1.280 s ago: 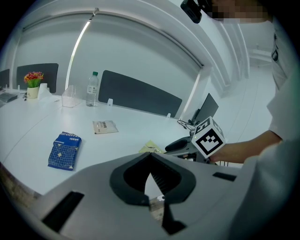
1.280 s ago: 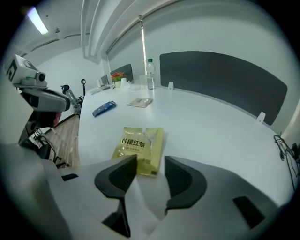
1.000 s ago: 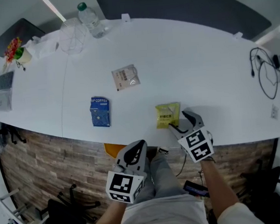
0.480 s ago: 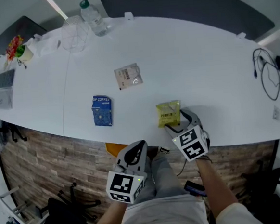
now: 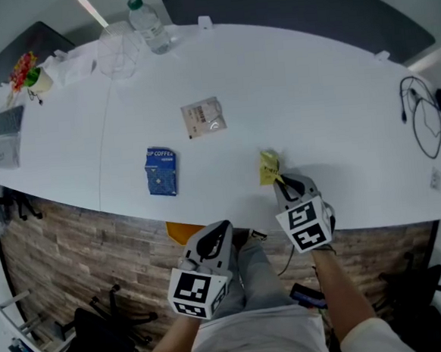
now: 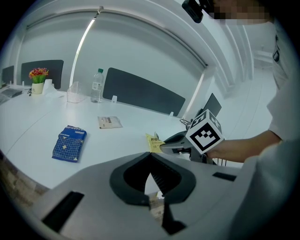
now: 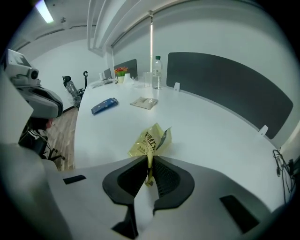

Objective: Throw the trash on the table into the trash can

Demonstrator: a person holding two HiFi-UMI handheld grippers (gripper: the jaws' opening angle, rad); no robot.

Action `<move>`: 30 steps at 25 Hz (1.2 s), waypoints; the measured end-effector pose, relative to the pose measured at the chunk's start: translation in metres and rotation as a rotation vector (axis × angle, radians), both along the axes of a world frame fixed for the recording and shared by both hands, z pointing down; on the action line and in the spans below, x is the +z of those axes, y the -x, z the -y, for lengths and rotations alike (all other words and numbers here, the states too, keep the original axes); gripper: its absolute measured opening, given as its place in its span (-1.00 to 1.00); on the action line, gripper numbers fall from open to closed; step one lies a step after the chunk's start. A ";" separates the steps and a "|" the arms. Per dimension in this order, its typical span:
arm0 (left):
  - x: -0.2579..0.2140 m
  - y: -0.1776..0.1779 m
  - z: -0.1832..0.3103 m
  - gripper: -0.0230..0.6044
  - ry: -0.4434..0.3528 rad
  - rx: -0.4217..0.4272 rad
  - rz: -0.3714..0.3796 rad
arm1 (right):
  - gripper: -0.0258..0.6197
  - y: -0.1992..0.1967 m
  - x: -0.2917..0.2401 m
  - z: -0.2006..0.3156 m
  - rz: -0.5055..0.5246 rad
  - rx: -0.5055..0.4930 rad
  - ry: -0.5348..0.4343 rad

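Observation:
My right gripper (image 5: 280, 180) is at the table's near edge. Its jaws have just been closing, and they are now shut on a yellow snack packet (image 5: 268, 167). The packet stands crumpled on edge between the pads (image 7: 151, 139), and its lower corner is pinched. Further left, a blue coffee packet (image 5: 160, 171) and a beige packet (image 5: 203, 118) lie flat on the white table (image 5: 312, 88). My left gripper (image 5: 213, 239) hangs shut below the table edge, over the person's lap, with nothing in it. The left gripper view shows the right gripper (image 6: 162, 146) holding the yellow packet (image 6: 153, 141).
A water bottle (image 5: 146, 25), a clear container (image 5: 116, 54) and a small flower pot (image 5: 29, 79) stand at the far left edge. Cables (image 5: 421, 118) lie at the right end. Something orange (image 5: 181, 231) shows under the table's near edge.
The right gripper's jaws have closed on the yellow packet. It lay flat before and now stands folded on edge. The left gripper has not moved.

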State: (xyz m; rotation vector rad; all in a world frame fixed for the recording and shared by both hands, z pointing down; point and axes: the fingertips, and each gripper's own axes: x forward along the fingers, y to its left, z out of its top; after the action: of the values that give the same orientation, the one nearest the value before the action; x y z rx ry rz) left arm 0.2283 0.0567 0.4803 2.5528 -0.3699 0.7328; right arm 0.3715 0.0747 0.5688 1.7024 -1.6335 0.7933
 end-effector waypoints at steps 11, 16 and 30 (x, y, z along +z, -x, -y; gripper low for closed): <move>-0.020 0.004 0.005 -0.93 -0.035 -0.014 -0.030 | -0.75 0.004 -0.035 -0.010 0.041 -0.003 -0.085; -0.037 0.014 0.006 -0.93 -0.068 -0.017 -0.032 | -0.75 0.016 -0.067 -0.020 0.111 -0.002 -0.151; -0.100 0.038 -0.018 -0.93 -0.119 -0.005 -0.084 | -0.75 0.066 -0.158 -0.064 0.180 -0.027 -0.286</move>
State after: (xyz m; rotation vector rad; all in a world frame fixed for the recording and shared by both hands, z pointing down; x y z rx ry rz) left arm 0.1901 0.0748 0.3808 2.6832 -0.4022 0.6161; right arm 0.3052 0.1384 0.4113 1.8414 -1.9667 0.7461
